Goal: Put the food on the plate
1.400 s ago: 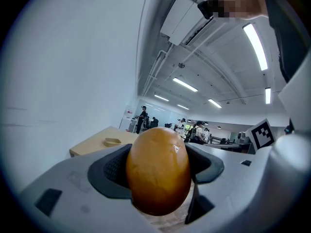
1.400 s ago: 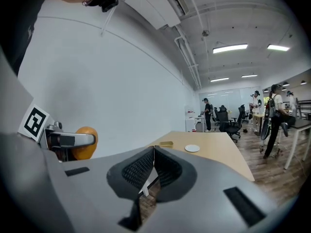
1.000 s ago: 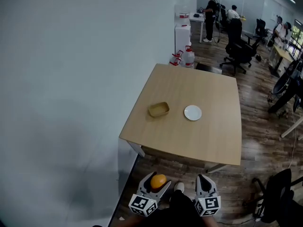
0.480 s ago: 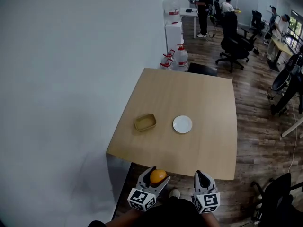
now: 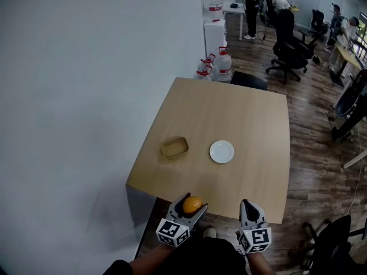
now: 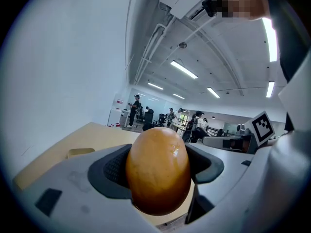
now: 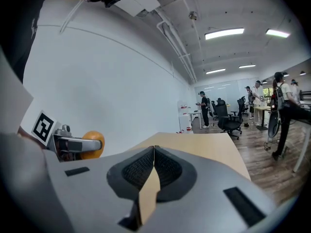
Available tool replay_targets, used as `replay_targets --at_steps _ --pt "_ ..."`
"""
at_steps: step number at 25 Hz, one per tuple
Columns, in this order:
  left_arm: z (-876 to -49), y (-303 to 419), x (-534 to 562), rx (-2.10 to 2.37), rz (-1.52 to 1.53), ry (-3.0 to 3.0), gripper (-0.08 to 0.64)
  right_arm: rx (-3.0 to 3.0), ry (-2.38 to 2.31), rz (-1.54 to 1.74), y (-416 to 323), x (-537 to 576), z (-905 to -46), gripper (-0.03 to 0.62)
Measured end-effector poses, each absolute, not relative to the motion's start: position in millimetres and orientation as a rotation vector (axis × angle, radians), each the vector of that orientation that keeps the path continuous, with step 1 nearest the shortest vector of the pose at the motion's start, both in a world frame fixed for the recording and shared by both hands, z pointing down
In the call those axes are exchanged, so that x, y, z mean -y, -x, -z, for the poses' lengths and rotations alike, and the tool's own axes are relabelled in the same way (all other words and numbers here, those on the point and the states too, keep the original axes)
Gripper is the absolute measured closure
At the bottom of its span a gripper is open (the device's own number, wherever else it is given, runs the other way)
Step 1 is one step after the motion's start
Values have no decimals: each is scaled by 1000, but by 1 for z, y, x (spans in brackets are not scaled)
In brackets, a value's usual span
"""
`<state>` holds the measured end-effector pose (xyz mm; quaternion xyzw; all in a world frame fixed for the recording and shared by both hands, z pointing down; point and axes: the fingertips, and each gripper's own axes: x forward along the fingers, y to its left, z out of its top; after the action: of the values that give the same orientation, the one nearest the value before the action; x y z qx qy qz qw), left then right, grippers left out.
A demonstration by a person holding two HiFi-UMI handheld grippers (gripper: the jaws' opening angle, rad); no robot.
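Note:
An orange, egg-shaped piece of food sits clamped in my left gripper, held just off the table's near edge. It also shows at the left of the right gripper view as an orange ball. My right gripper is shut with nothing in it, level with the left one. A small white plate lies near the middle of the wooden table, beyond both grippers.
A shallow tan tray rests left of the plate. A white wall runs along the table's left side. Water jugs stand past the far edge. Office chairs and people fill the room behind.
The table has drawn nearer to both grippers over the last second. The left gripper keeps its hold on the orange food; the right stays shut.

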<state>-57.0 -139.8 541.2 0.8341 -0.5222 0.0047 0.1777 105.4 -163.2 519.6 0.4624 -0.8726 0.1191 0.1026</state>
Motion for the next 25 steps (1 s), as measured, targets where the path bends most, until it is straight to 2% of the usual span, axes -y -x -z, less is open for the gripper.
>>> replay_targets --at_steps 8,25 --pt "-554 53 204 1406 -44 -2403 235 2548 -1420 -349 -90 206 -517 531" --pt "-641 28 318 1141 -167 -2521 235 2505 -1483 -400 -50 302 -516 531"
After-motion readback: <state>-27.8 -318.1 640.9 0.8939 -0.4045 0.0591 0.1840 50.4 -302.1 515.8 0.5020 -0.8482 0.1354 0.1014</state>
